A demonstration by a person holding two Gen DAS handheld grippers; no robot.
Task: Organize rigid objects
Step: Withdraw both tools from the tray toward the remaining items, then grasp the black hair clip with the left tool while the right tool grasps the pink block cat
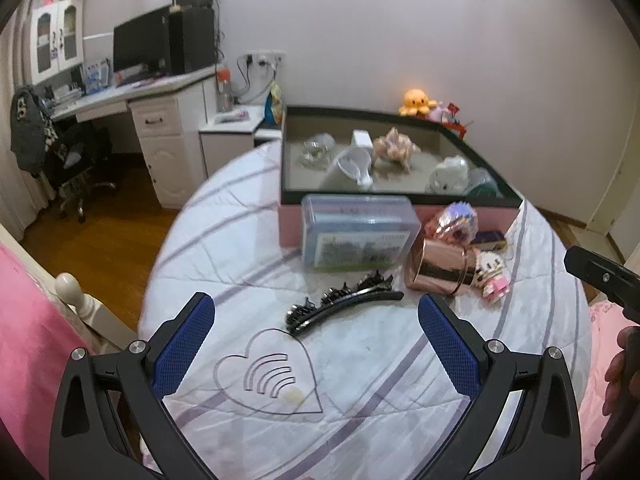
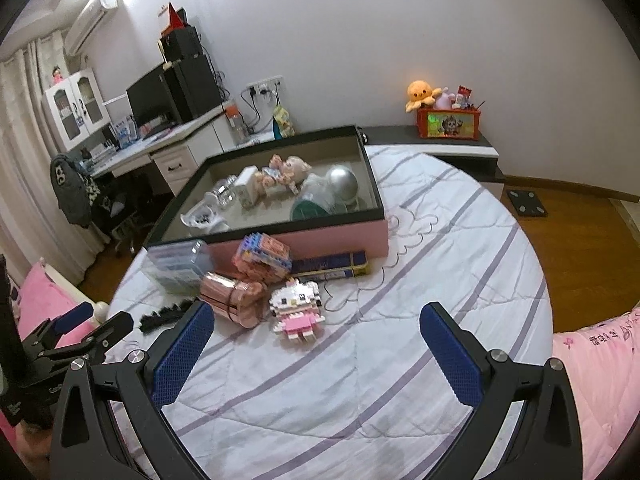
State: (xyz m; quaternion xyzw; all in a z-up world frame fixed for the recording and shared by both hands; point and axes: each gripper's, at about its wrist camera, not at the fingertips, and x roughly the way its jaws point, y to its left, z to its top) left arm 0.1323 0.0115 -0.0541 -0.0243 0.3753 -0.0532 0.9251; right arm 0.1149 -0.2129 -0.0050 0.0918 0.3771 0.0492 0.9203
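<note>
A pink box with a black rim sits on the bed and holds several small items. In front of it lie a clear plastic case, a rose-gold cup on its side, a black hair clip, a block-built kitty figure, a block toy and a dark tin. My left gripper is open, just short of the hair clip. My right gripper is open, just short of the kitty figure.
The striped quilt has a stitched heart. A pink pillow lies at the right, a bedpost at the left. A desk with a monitor and a chair stand far left. A red toy bin stands on a low cabinet.
</note>
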